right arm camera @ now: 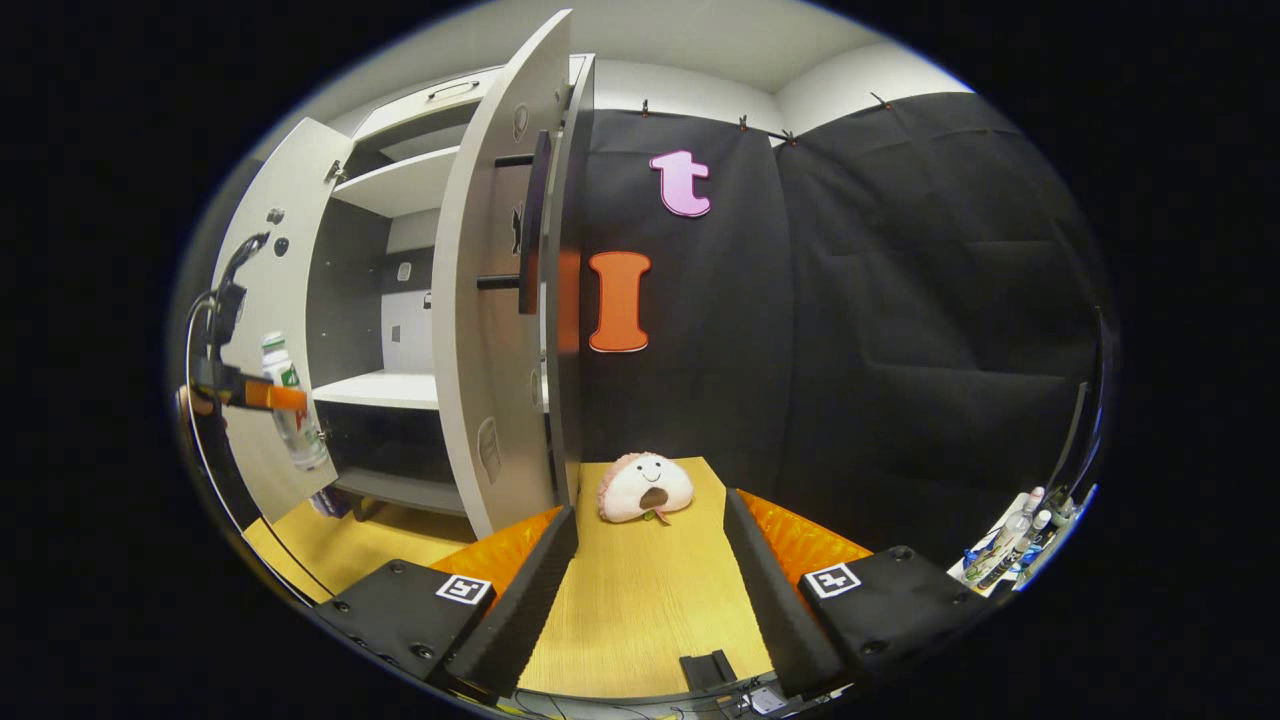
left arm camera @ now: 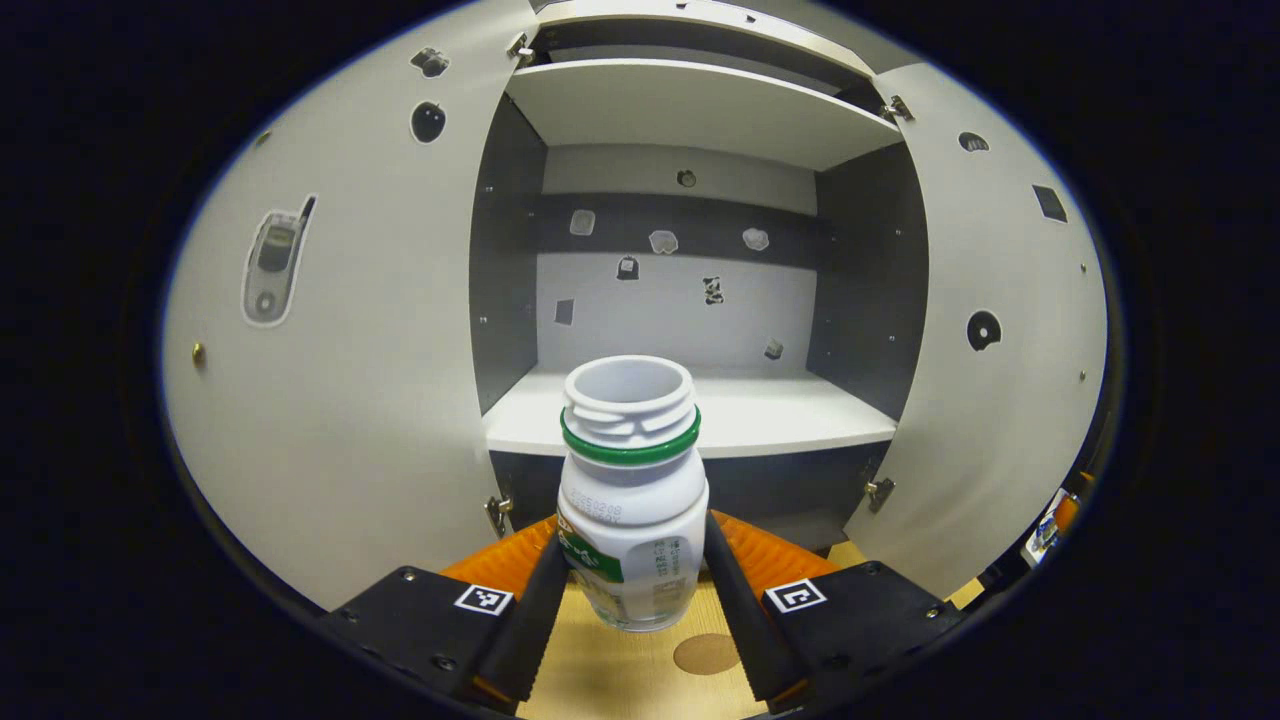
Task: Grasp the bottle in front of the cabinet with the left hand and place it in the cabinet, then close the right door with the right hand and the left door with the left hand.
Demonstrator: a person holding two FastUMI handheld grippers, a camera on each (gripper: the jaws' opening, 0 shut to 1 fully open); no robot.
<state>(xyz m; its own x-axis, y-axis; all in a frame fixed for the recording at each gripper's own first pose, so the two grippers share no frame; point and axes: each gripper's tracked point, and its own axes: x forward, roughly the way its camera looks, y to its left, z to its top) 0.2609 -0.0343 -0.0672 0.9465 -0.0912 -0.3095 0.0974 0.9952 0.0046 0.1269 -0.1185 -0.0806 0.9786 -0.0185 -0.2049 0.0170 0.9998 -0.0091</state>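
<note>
left gripper (left arm camera: 632,590) pinching bottle (left arm camera: 632,500) – lifted off the table, near the cabinet (left arm camera: 700,410) front, not yet on a shelf | right gripper (right arm camera: 648,590) spread, empty | left door (left arm camera: 330,330), right door (left arm camera: 1000,330) both open – placing and both closings remain

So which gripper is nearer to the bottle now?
Left. The left gripper holds the bottle between its fingers before the open cabinet; the right gripper is open, off to the side.
</note>
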